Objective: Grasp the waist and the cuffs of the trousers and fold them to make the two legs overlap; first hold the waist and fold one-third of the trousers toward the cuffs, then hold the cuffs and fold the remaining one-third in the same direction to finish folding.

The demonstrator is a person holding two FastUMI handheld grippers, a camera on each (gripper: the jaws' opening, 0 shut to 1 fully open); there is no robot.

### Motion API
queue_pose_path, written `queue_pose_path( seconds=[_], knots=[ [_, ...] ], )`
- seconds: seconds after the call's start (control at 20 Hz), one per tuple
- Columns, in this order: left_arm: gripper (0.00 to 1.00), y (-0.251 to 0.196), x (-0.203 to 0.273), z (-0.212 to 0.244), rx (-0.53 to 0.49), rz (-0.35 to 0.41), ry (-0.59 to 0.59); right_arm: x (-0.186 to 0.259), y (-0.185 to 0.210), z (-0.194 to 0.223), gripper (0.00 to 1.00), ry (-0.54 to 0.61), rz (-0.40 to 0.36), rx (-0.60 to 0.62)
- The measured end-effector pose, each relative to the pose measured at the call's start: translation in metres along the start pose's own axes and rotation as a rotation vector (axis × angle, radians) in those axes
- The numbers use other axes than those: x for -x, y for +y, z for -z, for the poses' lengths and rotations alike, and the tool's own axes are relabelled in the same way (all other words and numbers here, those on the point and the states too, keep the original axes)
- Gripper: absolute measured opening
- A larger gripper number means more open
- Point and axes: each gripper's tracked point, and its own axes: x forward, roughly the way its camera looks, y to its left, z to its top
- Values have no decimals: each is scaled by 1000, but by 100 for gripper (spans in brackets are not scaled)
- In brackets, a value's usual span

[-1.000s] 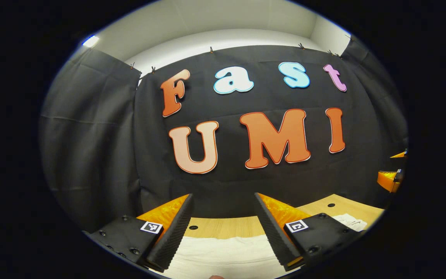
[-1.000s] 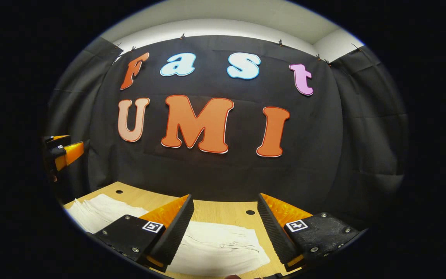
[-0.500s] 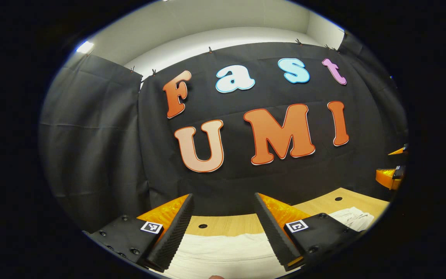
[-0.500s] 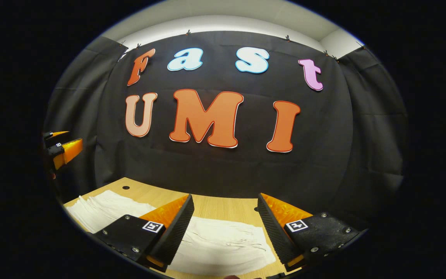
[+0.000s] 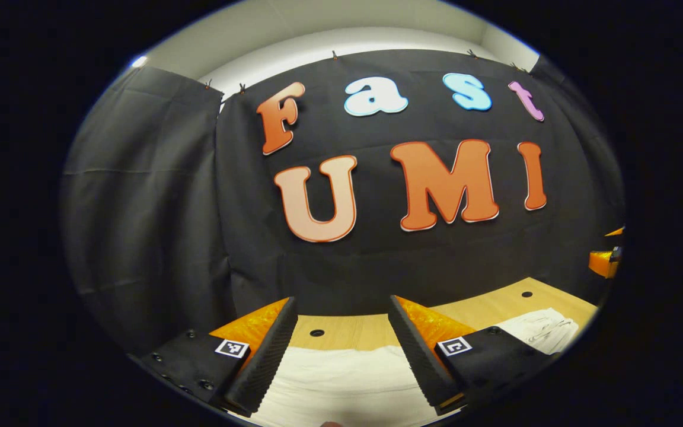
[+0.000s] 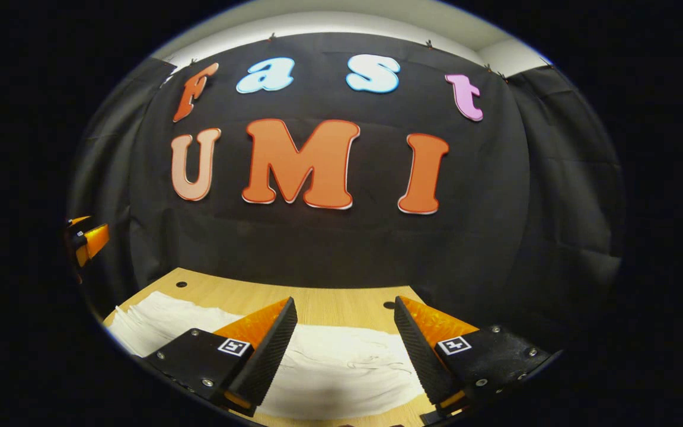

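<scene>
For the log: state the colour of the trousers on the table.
White, plain, with no pattern visible. The trousers show best in the right gripper view, lying on the wooden table.

In the left gripper view, the trousers (image 5: 347, 379) lie flat on the tabletop (image 5: 365, 332). The left tongs (image 5: 341, 350) are above them, wide apart, with cloth showing in the gap between the two fingers. More of the trousers runs off to the right. Far on the right edge, above the tabletop, are the right tongs (image 5: 605, 261). Behind the tabletop hangs the wall (image 5: 158, 207). In the right gripper view, the trousers (image 6: 341, 367) lie under and ahead of the right tongs (image 6: 344, 350), which are wide apart too. The cloth runs off to the left, where the left tongs (image 6: 88, 240) are, well apart.
</scene>
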Motion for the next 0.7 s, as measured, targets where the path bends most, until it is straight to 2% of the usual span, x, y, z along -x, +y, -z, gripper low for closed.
queue_pose_path(
  seconds=[0.25, 0.5, 0.7],
  knots=[
    [99, 70, 2, 69, 70, -110, 207, -16, -24, 47, 99, 170, 40, -76],
    [100, 113, 13, 142, 151, -163, 419, -32, -23, 101, 99, 357, 29, -286],
    [100, 143, 26, 190, 181, -204, 528, -41, -41, 144, 98, 501, 95, -361]
  ],
)
